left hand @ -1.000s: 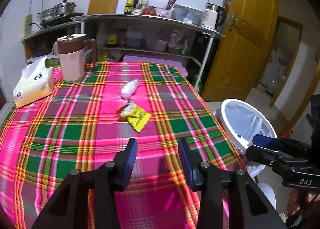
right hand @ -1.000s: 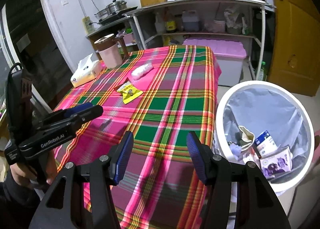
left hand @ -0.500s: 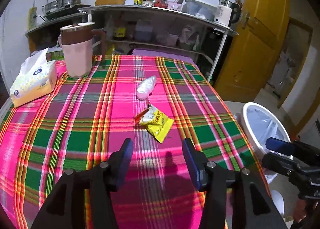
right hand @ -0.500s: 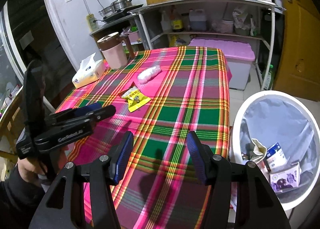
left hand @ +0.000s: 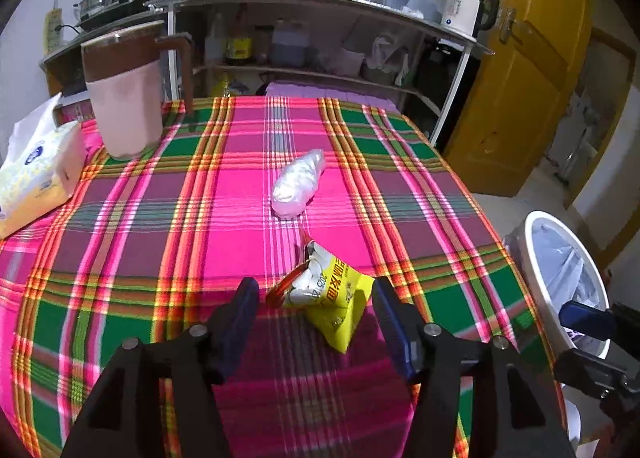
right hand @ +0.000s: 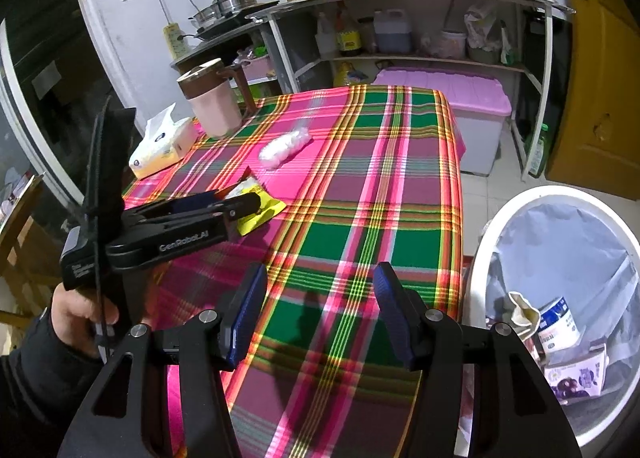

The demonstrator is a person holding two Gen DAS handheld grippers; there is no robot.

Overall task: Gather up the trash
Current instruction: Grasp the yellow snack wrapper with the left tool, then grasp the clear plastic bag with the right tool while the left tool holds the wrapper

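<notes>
A yellow snack packet [left hand: 330, 298] lies on the plaid tablecloth, right between the tips of my open left gripper [left hand: 314, 308]; the jaws stand on either side and do not touch it. It also shows in the right wrist view [right hand: 260, 209]. A crumpled clear plastic bag [left hand: 298, 187] lies further back on the cloth, also seen from the right [right hand: 282, 147]. My right gripper [right hand: 320, 310] is open and empty above the table's near right edge. A white trash bin [right hand: 480, 258] with a bag liner stands on the floor to the right.
A pink jug with a brown lid [left hand: 122, 97] and a tissue pack [left hand: 34, 173] stand at the back left of the table. The bin [left hand: 536, 258] holds several pieces of rubbish. Shelves with bottles and a kettle [left hand: 464, 9] stand behind.
My left gripper has moved forward over the table until its open jaws reach the yellow packet. My right gripper has moved slightly away from the bin towards the table.
</notes>
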